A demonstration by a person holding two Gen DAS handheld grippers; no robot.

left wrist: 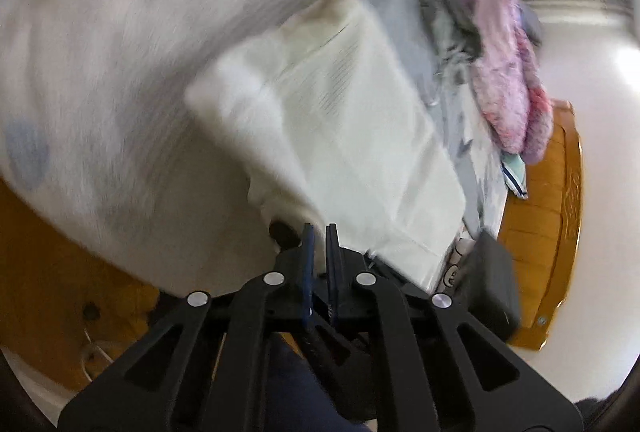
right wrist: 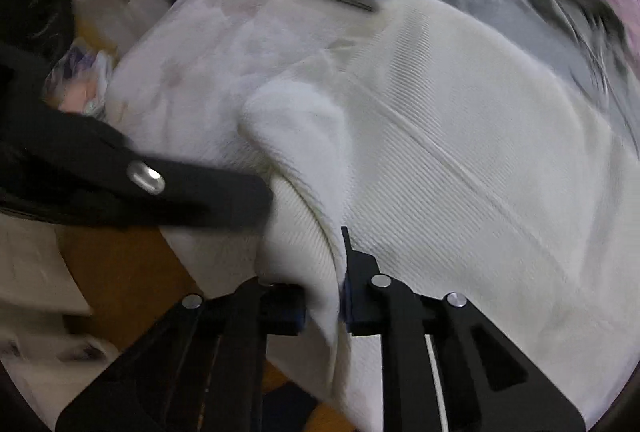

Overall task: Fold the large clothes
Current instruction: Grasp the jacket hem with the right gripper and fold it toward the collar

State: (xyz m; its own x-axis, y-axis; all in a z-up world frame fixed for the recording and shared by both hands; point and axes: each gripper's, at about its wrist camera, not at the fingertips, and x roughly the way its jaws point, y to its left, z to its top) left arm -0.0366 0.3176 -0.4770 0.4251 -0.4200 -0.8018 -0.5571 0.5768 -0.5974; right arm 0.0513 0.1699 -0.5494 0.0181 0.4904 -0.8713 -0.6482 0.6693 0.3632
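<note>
My right claw (right wrist: 324, 296) and left claw (left wrist: 320, 244) both pinch the garment's (right wrist: 460, 159) near edge; its length runs away ahead.

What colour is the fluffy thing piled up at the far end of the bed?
The fluffy garment is pink and purple, clearest in the left wrist view.

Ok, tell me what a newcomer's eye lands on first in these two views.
First the white ribbed garment, spread across a bed and filling most of the right wrist view. Next, the right gripper pinching a fold of it at the bottom, with the left gripper reaching in from the left edge to the same fold. Then the fluffy pink and purple garment heaped at the upper right of the left wrist view.
</note>
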